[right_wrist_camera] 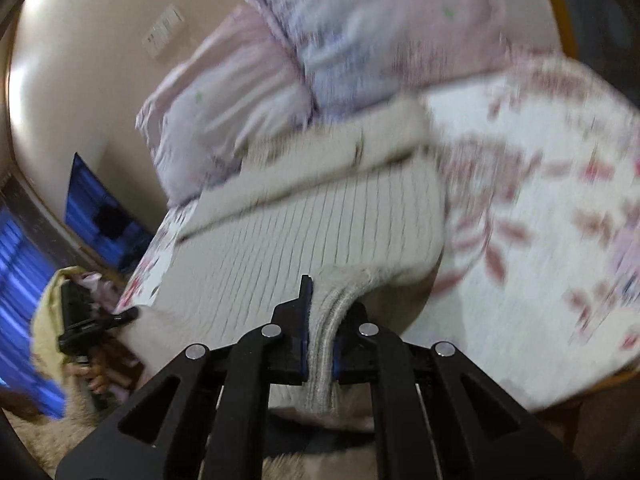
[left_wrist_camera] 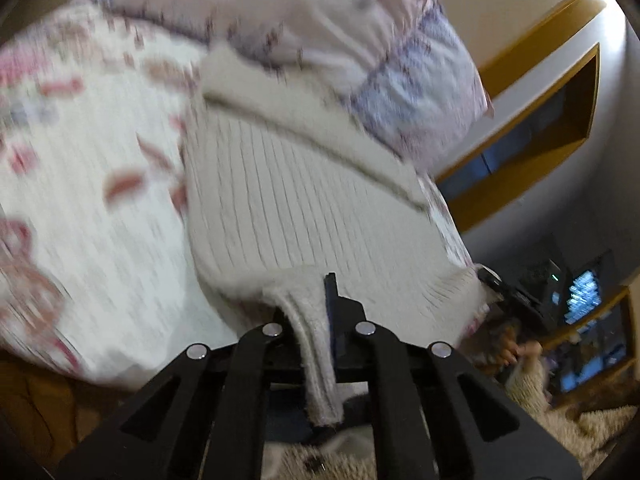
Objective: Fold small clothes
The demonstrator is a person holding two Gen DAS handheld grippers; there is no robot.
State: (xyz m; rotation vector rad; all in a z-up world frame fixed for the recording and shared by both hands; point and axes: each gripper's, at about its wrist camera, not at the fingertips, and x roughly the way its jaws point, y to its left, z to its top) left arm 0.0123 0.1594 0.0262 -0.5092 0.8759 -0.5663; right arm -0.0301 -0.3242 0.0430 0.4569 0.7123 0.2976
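Note:
A cream ribbed knit garment (left_wrist_camera: 304,184) lies spread on the bed, its far end folded over into a band. My left gripper (left_wrist_camera: 316,312) is shut on the garment's near left corner, with the edge bunched between the jaws. My right gripper (right_wrist_camera: 326,312) is shut on the near right corner of the same garment (right_wrist_camera: 304,224). Each gripper shows in the other's view: the right one at the garment's right edge (left_wrist_camera: 500,288), the left one at its left edge (right_wrist_camera: 92,316). Both views are motion-blurred.
The bed has a white sheet with red floral print (left_wrist_camera: 80,160) (right_wrist_camera: 540,220). Pink-lilac pillows (left_wrist_camera: 300,12) (right_wrist_camera: 320,60) lie behind the garment. A wooden shelf (left_wrist_camera: 560,128) is on the wall at right. Shaggy beige carpet (left_wrist_camera: 580,428) lies below.

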